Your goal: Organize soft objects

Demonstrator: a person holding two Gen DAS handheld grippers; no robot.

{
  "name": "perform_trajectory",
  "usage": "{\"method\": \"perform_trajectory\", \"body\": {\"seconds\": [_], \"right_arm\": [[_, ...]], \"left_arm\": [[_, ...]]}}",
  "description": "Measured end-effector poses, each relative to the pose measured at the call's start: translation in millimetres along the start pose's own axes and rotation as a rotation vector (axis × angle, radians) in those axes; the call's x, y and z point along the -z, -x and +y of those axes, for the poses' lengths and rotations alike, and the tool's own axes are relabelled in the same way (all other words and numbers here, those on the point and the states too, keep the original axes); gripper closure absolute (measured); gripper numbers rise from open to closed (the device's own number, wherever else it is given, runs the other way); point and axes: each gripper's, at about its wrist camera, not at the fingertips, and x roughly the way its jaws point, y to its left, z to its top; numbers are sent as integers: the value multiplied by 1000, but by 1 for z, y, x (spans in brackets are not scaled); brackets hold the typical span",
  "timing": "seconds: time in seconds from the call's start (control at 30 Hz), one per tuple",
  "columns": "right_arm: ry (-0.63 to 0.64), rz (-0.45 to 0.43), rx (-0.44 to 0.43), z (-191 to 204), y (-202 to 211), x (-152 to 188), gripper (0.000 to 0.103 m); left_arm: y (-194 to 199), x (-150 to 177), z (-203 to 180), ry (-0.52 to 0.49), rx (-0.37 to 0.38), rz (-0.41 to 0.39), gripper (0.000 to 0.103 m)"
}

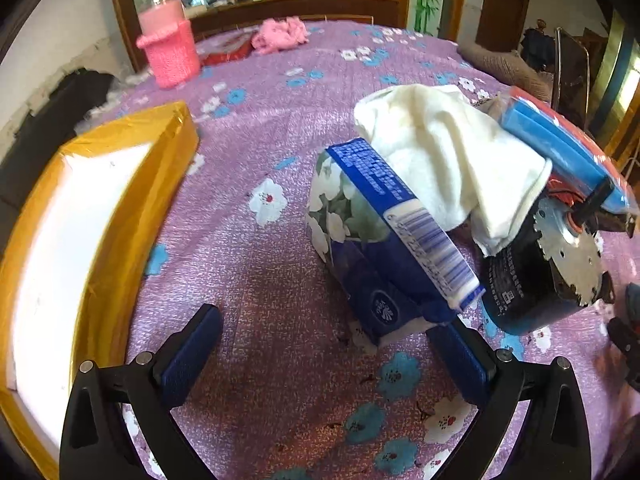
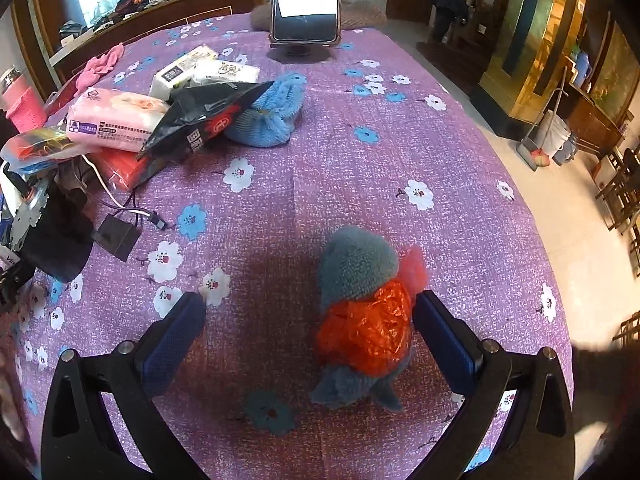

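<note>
In the left wrist view a blue tissue pack point(image 1: 380, 236) with white flowers lies tilted on the purple cloth, its near corner against the right finger of my open left gripper point(image 1: 328, 344). A white cloth point(image 1: 444, 160) is draped behind it over a black motor point(image 1: 540, 272). In the right wrist view a grey-blue knitted toy wrapped in orange foil point(image 2: 366, 320) sits between the fingers of my open right gripper point(image 2: 308, 336), close to the right pad and clear of the left. Farther back lie a blue knitted piece point(image 2: 268, 116), a pink tissue pack point(image 2: 116, 118) and white tissue packs point(image 2: 200, 70).
A gold-edged box point(image 1: 100, 216) with a white inside stands at the left. A pink knitted bottle cover point(image 1: 168, 44) and pink yarn point(image 1: 280, 34) are at the back. A phone on a stand point(image 2: 306, 4), a black bag point(image 2: 208, 114), cables and a black adapter point(image 2: 116, 236) lie across the table.
</note>
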Motion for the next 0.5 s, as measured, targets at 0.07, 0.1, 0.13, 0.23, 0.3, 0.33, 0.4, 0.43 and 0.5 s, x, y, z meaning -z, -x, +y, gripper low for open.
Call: {"method": "perform_trajectory", "body": {"seconds": [0.07, 0.1, 0.13, 0.23, 0.3, 0.33, 0.4, 0.43, 0.5], "right_arm": [[2, -1, 4, 0, 2, 1, 0], [0, -1, 17, 0, 3, 2, 0], [-8, -5, 41, 0, 7, 4, 0], [-16, -72, 114, 4, 30, 10, 1], [-24, -167, 129, 8, 64, 11, 1], [-26, -219, 129, 11, 84, 10, 1], [-32, -348, 129, 19, 131, 4, 1], [-37, -400, 123, 23, 148, 0, 1], [-60, -581, 85, 32, 204, -7, 0]], "left_arm": [[4, 1, 7, -3, 29, 5, 11], [10, 3, 11, 2, 48, -8, 18], [23, 6, 18, 5, 80, -42, 19], [71, 12, 40, 19, 90, -195, 17], [121, 13, 60, 28, 80, -358, 15], [154, 14, 73, 42, 69, -461, 5], [197, 16, 93, 76, 63, -585, 0], [224, 15, 107, 94, 62, -656, 0], [249, 11, 120, 85, 52, -734, 0]]}}
